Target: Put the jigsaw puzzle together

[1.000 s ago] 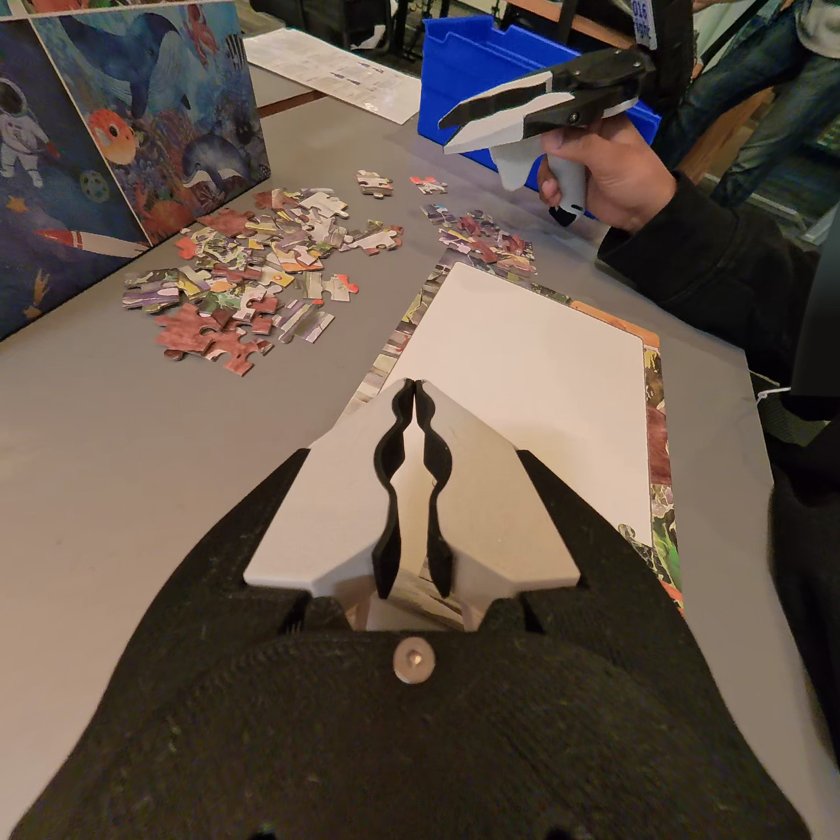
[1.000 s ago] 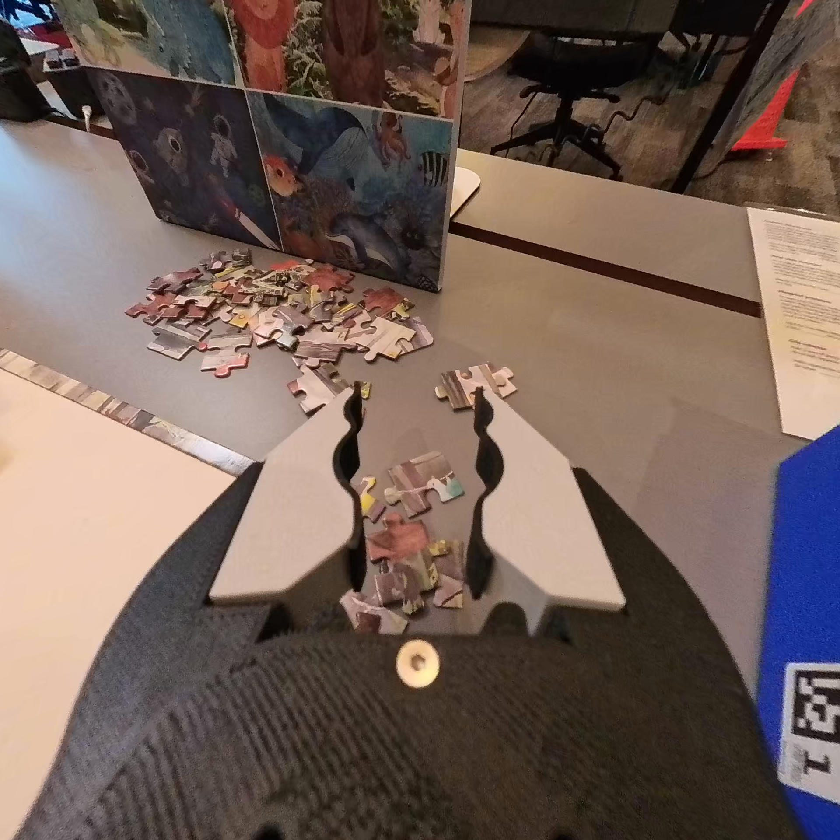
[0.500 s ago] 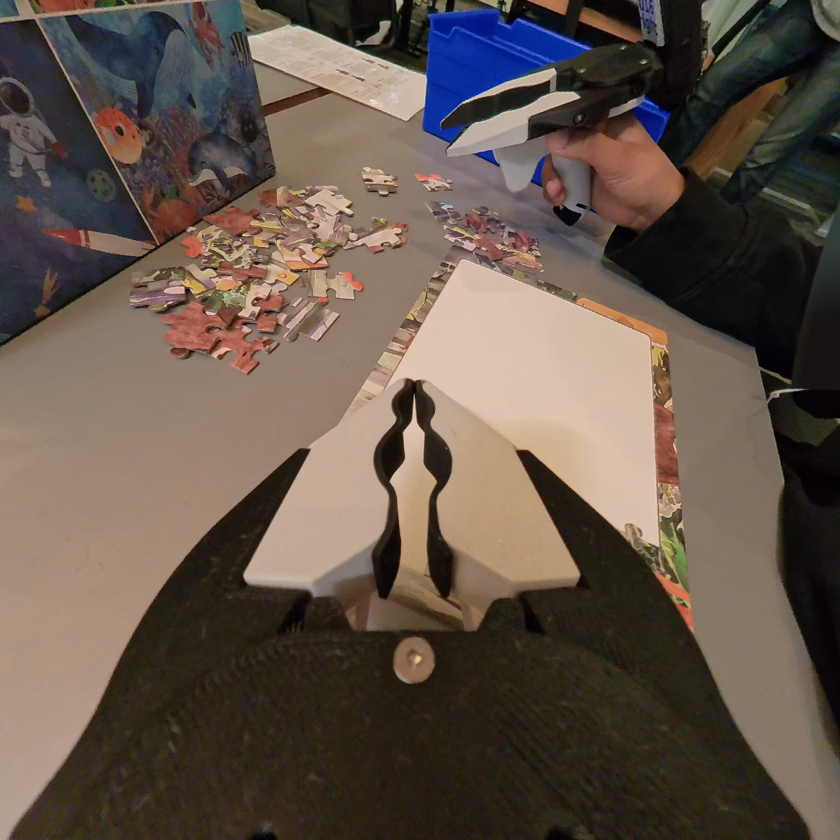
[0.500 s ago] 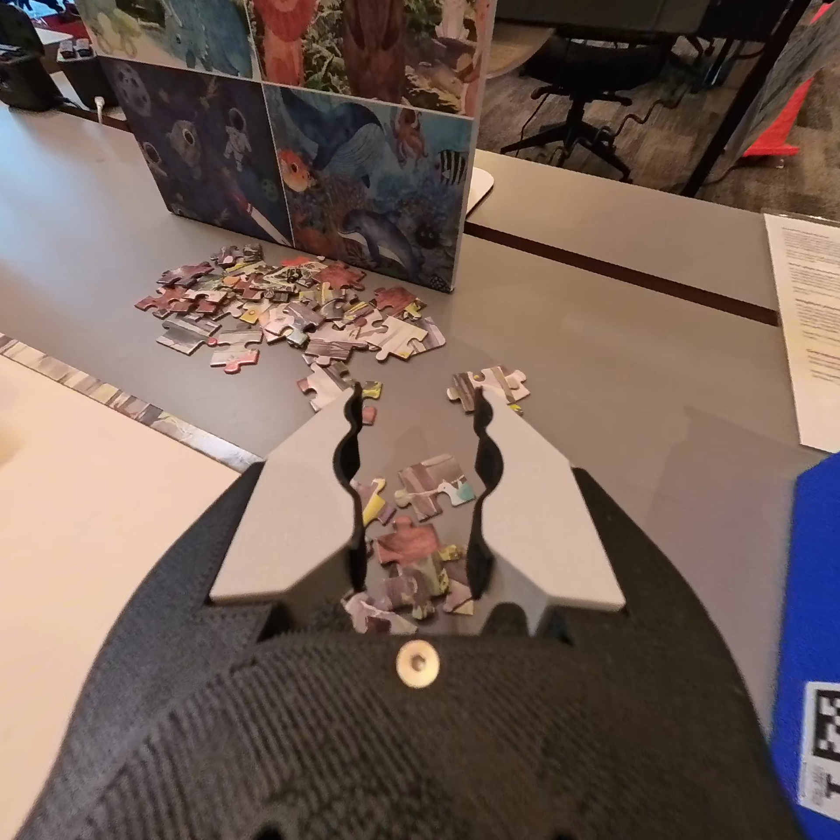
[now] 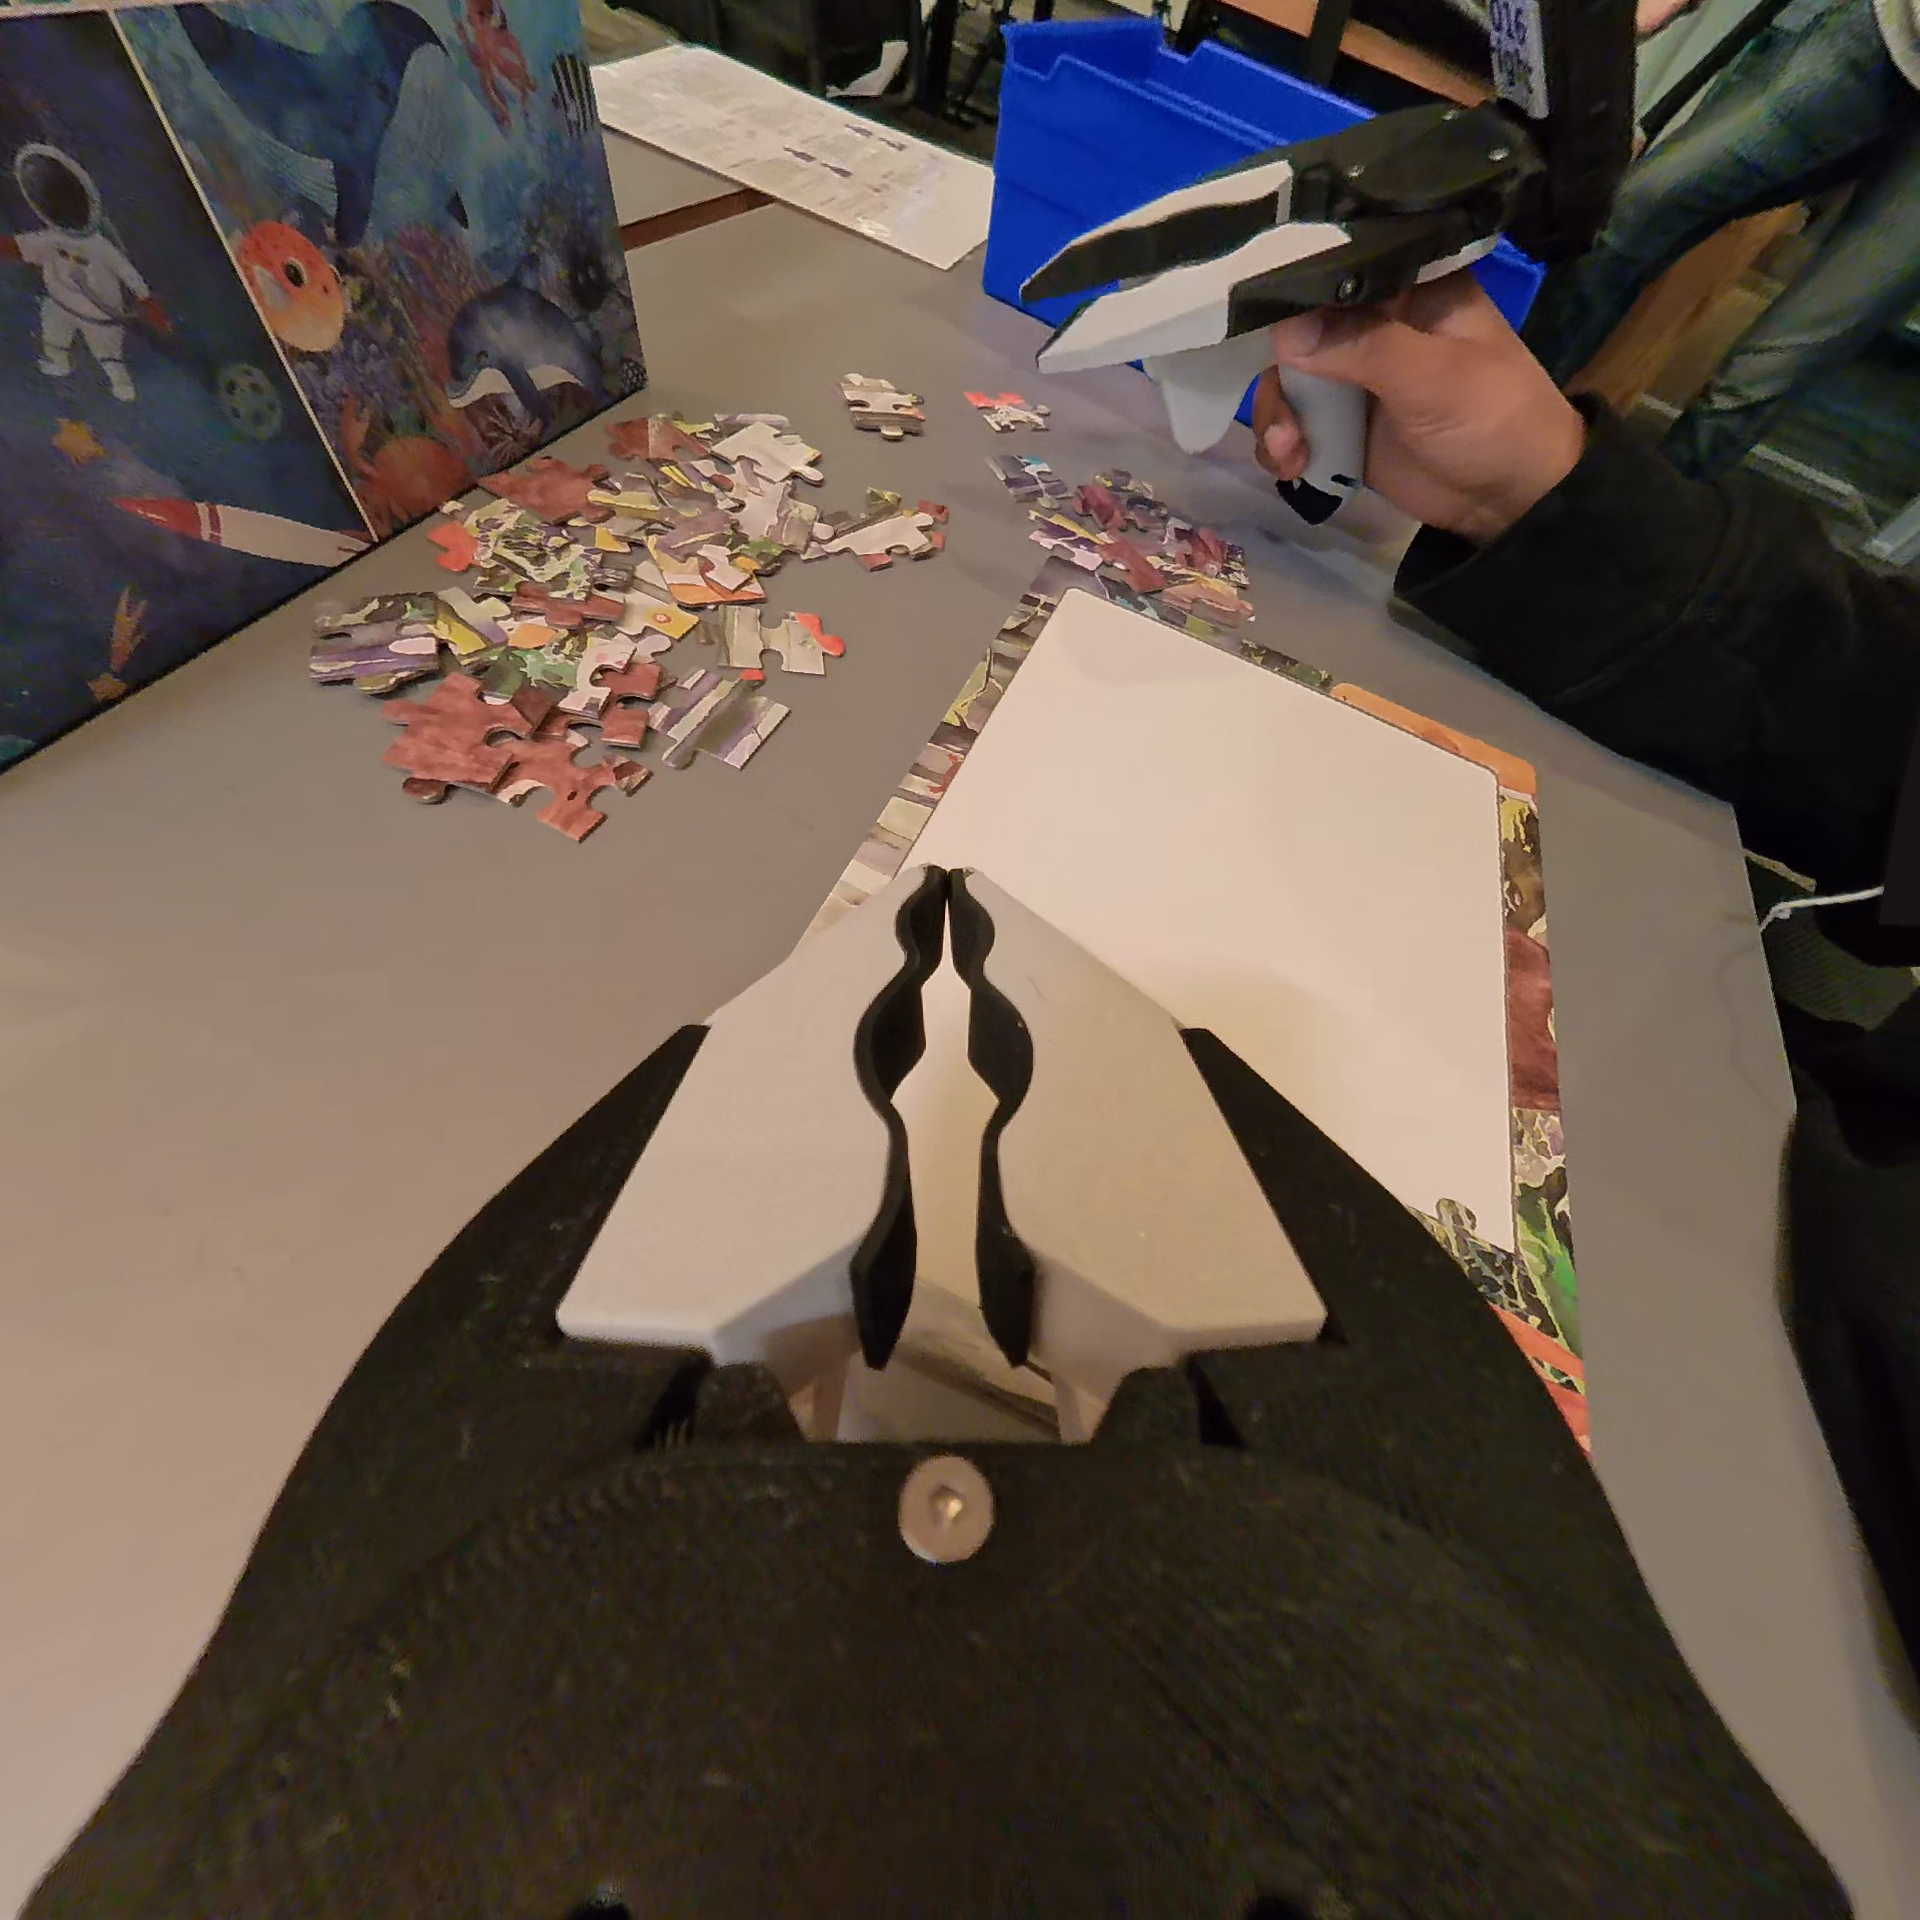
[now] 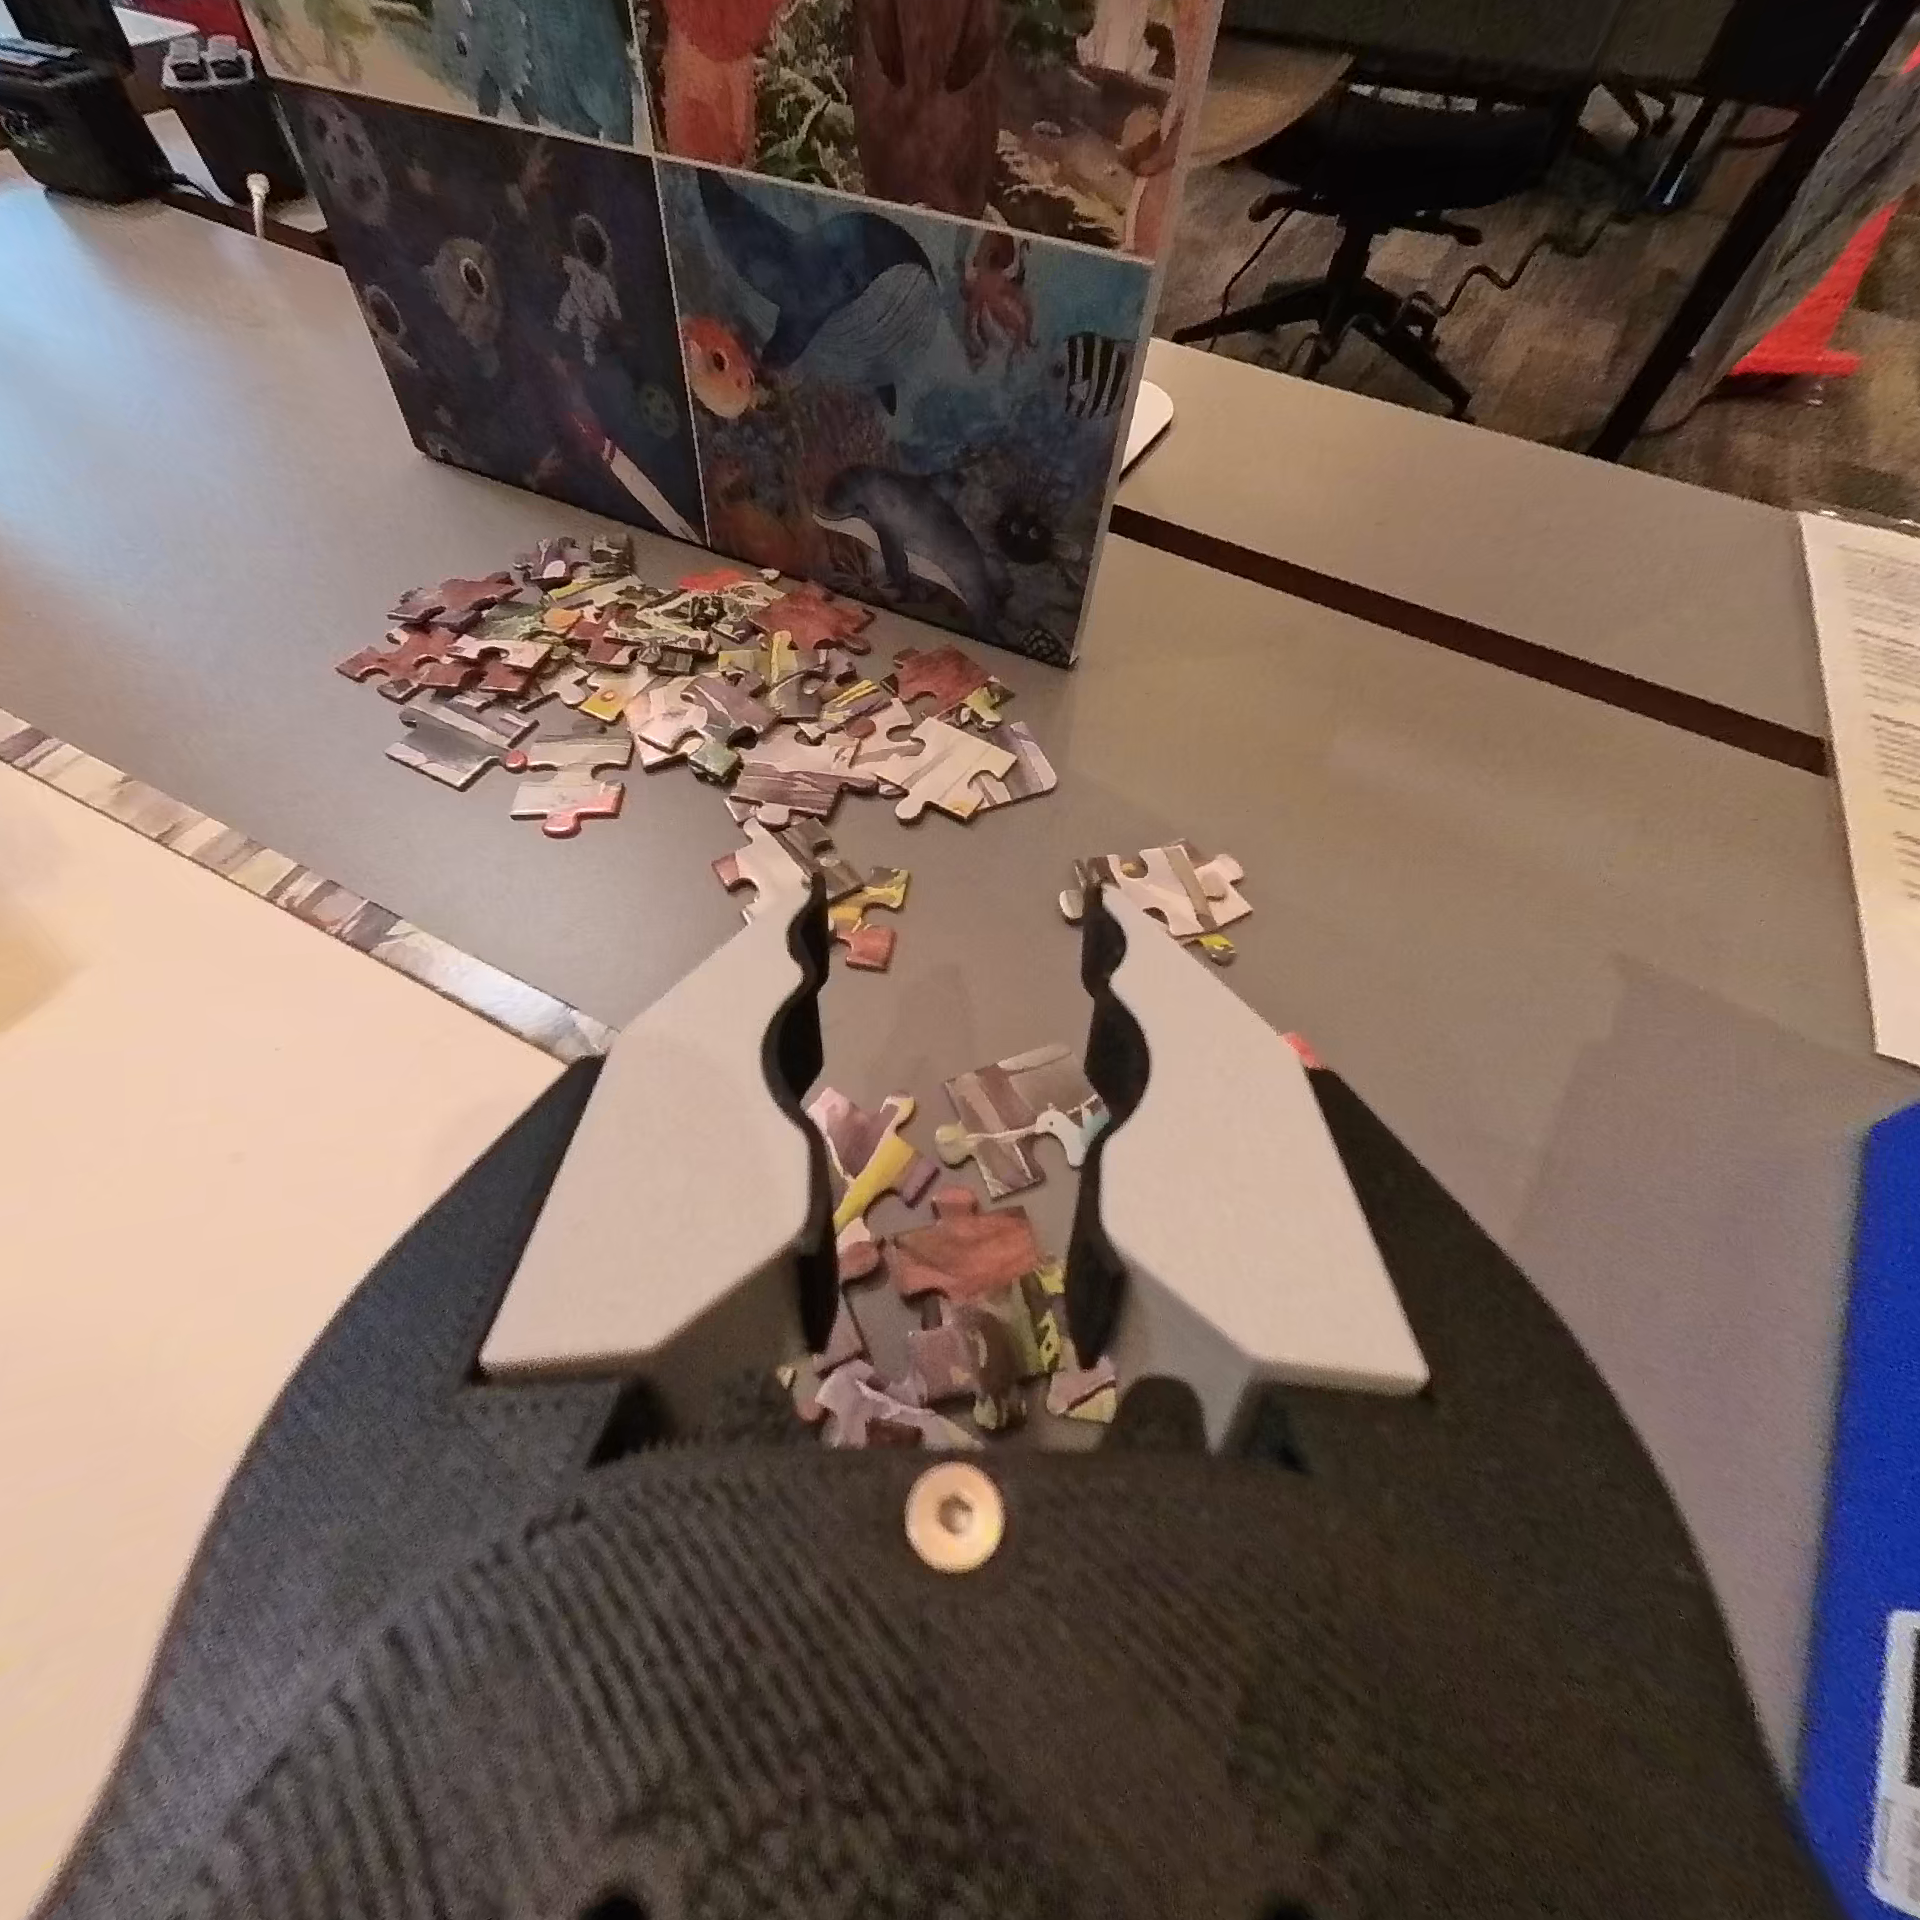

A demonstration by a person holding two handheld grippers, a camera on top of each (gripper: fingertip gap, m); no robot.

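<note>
One puzzle frame (image 5: 1519,935) with a white, unfilled middle is laid flat on the grey table (image 5: 312,1039). Loose pieces are found in two heaps: a big pile (image 5: 613,613) by the picture box (image 5: 312,260) and a smaller pile (image 5: 1132,540) at the frame's far corner (plus two strays beyond). The left gripper (image 5: 951,883) is held over the frame, tips touching, nothing gripped. The right gripper (image 6: 951,904) is spread wide over the smaller pile, empty.

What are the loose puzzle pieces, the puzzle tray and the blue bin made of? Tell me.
Loose puzzle pieces: likely printed cardboard, flat and matte. Puzzle tray: probably cardboard too, with a plain white base and printed border. Blue bin: apparently moulded plastic, smooth with a slight sheen.
</note>
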